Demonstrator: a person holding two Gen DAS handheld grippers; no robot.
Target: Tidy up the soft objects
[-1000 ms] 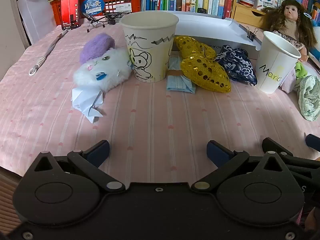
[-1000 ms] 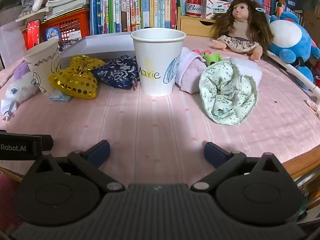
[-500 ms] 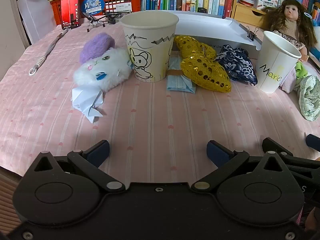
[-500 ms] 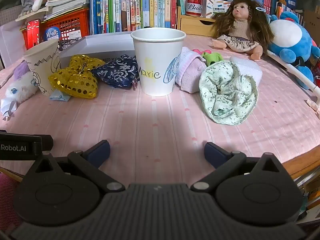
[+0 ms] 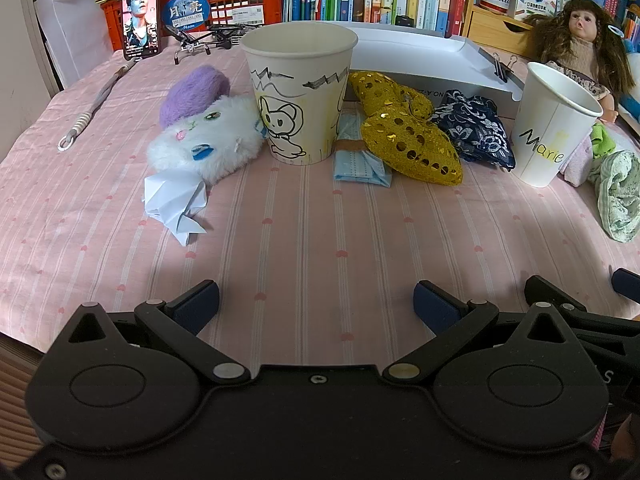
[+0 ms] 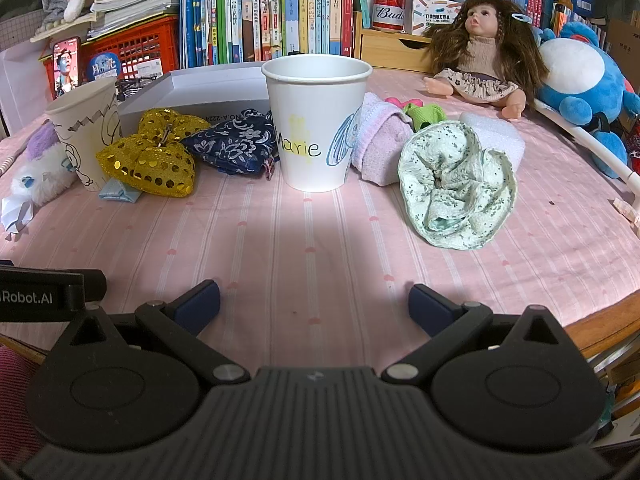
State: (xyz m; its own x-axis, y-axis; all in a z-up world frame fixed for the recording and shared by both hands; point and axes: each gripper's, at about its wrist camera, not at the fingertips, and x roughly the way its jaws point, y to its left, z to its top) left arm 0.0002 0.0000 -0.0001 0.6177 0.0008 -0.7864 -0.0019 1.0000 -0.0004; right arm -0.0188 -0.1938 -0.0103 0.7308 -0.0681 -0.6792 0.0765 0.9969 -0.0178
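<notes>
Two paper cups stand on the pink cloth: one with a drawn animal (image 5: 299,96) and one marked "Marie" (image 6: 316,124). Left of the animal cup lie a white and purple plush (image 5: 204,136) and crumpled white paper (image 5: 176,204). Between the cups rest a folded blue mask (image 5: 360,160), a gold sequin bow (image 6: 150,158) and a navy floral pouch (image 6: 236,146). Right of the Marie cup lie a pink towel (image 6: 376,148) and a green floral cloth (image 6: 456,184). My left gripper (image 5: 316,304) and right gripper (image 6: 314,302) both stand open and empty, near the front edge.
A white box lid (image 5: 420,56) lies behind the cups. A doll (image 6: 484,52) and a blue plush (image 6: 580,76) sit at the back right. Books, a red crate (image 5: 240,0) and a phone (image 5: 140,16) line the back. The table's wooden edge (image 6: 604,324) shows at right.
</notes>
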